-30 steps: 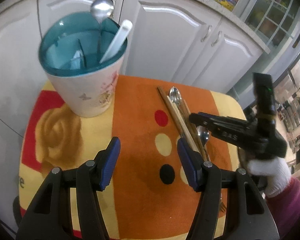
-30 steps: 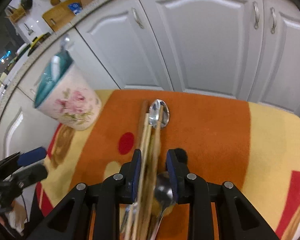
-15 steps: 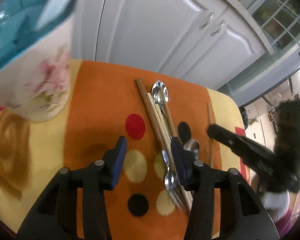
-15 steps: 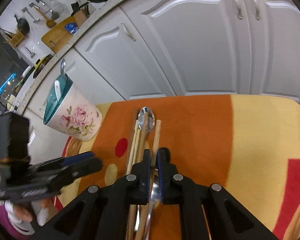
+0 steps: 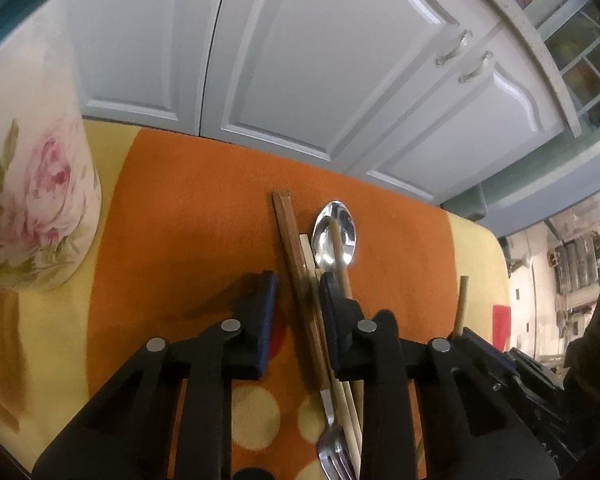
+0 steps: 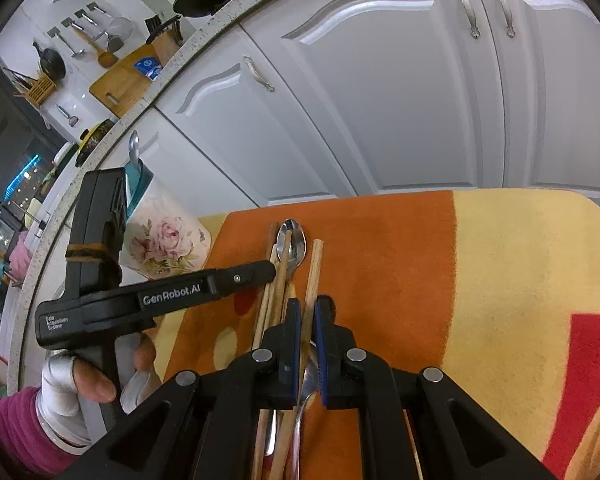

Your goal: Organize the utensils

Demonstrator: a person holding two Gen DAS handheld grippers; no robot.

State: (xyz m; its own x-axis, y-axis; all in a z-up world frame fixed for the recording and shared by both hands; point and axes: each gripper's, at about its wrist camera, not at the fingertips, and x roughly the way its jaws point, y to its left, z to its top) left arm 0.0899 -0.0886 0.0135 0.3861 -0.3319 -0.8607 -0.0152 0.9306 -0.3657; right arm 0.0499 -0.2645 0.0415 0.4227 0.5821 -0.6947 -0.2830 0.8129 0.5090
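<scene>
Chopsticks, spoons and a fork lie in a bundle on the orange and yellow cloth. My left gripper is open, its jaws low on either side of a dark brown chopstick, next to a steel spoon. My right gripper is shut on a light wooden chopstick, lifted slightly apart from the bundle; it also shows in the left wrist view. The floral utensil cup with teal rim stands at the left and also fills the left edge of the left wrist view.
White cabinet doors rise right behind the table. A fork lies at the near end of the bundle. The left gripper's body reaches across in the right wrist view. The cloth's right part is yellow and red.
My left gripper has moved down and forward over the bundle, jaws narrowing around the dark chopstick. My right gripper stays closed on the light chopstick, which now sits apart to the right.
</scene>
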